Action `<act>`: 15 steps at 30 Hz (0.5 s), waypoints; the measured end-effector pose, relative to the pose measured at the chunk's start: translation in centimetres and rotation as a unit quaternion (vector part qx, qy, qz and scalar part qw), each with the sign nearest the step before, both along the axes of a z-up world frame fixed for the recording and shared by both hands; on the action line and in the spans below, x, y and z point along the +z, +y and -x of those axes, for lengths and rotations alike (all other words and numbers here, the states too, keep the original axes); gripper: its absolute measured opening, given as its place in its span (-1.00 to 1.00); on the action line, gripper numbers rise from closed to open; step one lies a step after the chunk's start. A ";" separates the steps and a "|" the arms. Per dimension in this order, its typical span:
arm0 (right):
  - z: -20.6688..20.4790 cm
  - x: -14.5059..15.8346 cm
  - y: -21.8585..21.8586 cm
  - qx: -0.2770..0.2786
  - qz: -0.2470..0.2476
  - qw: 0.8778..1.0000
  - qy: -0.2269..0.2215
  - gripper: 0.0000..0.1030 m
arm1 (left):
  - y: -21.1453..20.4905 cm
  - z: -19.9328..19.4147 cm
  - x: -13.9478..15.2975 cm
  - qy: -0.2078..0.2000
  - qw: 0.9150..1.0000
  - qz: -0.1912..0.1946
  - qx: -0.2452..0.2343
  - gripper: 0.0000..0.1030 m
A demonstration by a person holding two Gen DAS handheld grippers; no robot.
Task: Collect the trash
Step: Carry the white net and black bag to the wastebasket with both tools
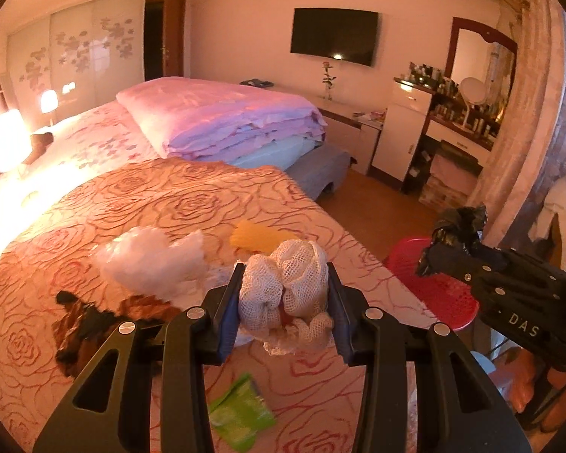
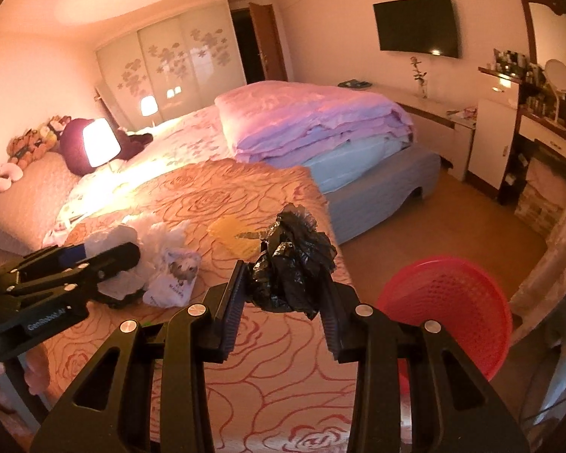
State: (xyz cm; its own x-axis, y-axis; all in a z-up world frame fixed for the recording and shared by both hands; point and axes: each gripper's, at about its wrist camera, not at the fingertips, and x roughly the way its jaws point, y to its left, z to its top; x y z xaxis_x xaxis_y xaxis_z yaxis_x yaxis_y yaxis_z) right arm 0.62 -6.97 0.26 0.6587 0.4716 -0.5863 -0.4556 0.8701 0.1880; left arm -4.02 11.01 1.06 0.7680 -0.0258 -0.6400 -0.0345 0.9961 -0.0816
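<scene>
1. White mesh netting, wadded into a ball, sits clamped between the pads of your left hand-held gripper, whose jaws are partly closed on it above the bed.
2. Your right hand-held gripper is partly closed too, pinching a crumpled black plastic bag held over the bed's edge.
3. The red mesh basket stands on the floor just beside the bed, to the right of the black bag.
4. On the rose-patterned bedspread lie more scraps: a white crumpled plastic piece, a yellow wrapper, a brown and black wrapper and a green packet below your left jaws.
5. In the right view, a white packet with a dog picture lies just beside your left tool.
6. A folded pink quilt sits well apart, farther up the bed.
</scene>
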 end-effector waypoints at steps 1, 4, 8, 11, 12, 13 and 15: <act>-0.1 0.1 -0.3 -0.004 0.000 1.000 -0.001 -0.31 | -0.3 -0.2 0.1 -0.001 1.000 -0.001 -0.004 -0.25; -0.2 0.3 -1.3 -0.016 -0.001 1.000 -0.003 -0.31 | -1.2 -0.7 0.2 -0.001 1.000 -0.002 -0.013 -0.25; -0.3 0.6 -2.7 -0.034 0.000 0.999 -0.007 -0.31 | -2.3 -1.6 0.4 0.000 1.000 -0.002 -0.023 -0.25; -0.4 0.7 -3.6 -0.047 0.001 0.999 -0.007 -0.31 | -3.1 -2.2 0.5 0.000 1.000 -0.001 -0.031 -0.25; -0.5 0.7 -4.1 -0.052 0.002 0.999 -0.007 -0.31 | -3.5 -2.4 0.5 0.001 0.999 -0.001 -0.036 -0.25; -0.5 0.6 -4.4 -0.057 0.002 0.998 -0.006 -0.31 | -3.9 -2.6 0.5 0.002 0.999 -0.002 -0.041 -0.25; -0.6 0.6 -5.2 -0.067 0.003 0.998 -0.005 -0.31 | -4.5 -3.0 0.6 0.002 0.999 -0.005 -0.047 -0.25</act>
State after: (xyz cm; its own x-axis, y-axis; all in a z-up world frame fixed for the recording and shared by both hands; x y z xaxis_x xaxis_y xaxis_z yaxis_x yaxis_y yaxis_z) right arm 1.22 -12.13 0.85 0.7208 0.3764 -0.5821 -0.3374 0.9240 0.1797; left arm -0.99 6.46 1.64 0.7597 -0.0910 -0.6439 0.0588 0.9957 -0.0713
